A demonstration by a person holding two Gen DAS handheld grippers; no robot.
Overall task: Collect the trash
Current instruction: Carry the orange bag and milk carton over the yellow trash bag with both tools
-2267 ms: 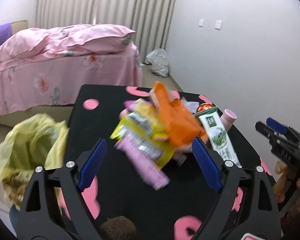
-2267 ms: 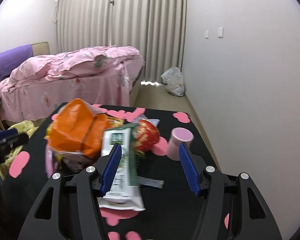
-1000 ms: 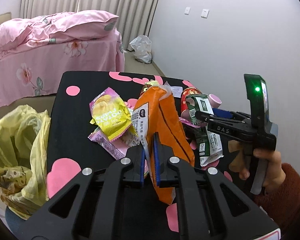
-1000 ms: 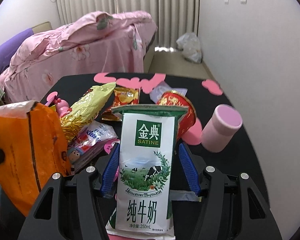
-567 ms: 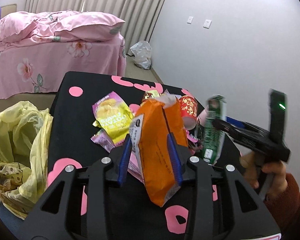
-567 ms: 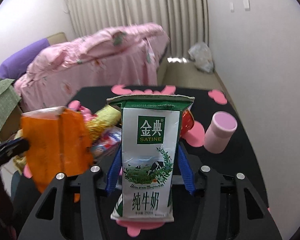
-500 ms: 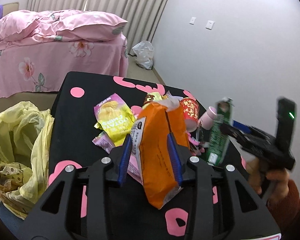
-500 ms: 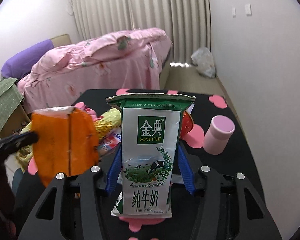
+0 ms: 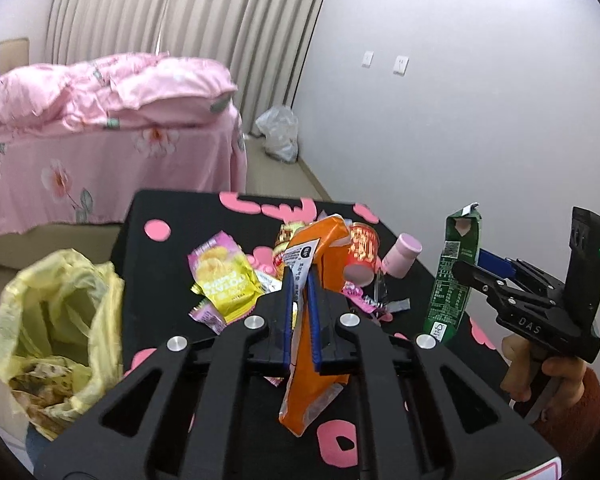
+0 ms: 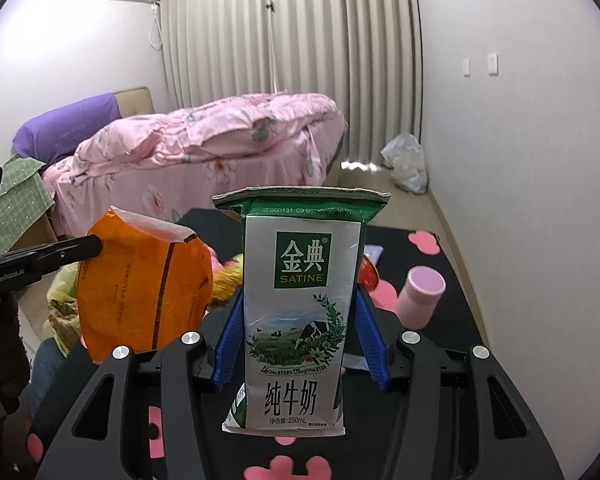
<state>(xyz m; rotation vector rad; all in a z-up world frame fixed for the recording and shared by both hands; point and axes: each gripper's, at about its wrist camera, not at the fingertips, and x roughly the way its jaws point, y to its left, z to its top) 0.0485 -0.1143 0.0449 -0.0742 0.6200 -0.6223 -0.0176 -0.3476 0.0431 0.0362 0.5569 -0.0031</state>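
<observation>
Orange crinkled foil, a flattened snack bag (image 9: pixel 320 312), is hanging pinched between the blue pads of the left hand-held gripper (image 9: pixel 300 312), whose jaws have just been closing and are now squeezing the bag thin, clear above the black bench with pink shapes (image 9: pixel 148 276). The right hand-held gripper (image 10: pixel 296 344) is clamping a green-and-white milk carton (image 10: pixel 300 312) upright by its two sides, its jaws standing wide only because the carton is wide, and that carton is also lifted off the bench. The step in hand is, by my reading, carrying both pieces to the yellow plastic trash bag (image 9: pixel 60 320) that is gaping open just beside the bench's left edge. To do it well, the left piece should be going first, since it is nearer the bag; each load wants releasing only when it is hanging squarely over the mouth, as the bag's rim is limp and sagging. Lying on the bench are a yellow-and-pink chip packet (image 9: pixel 224 276), a red printed cup (image 9: pixel 362 244) on its side, a pink lidded cup (image 9: pixel 404 256) and smaller wrappers I cannot make out. Nothing solid is blocking the way to the bag; the main risk is the two hand-held grippers crowding each other.
</observation>
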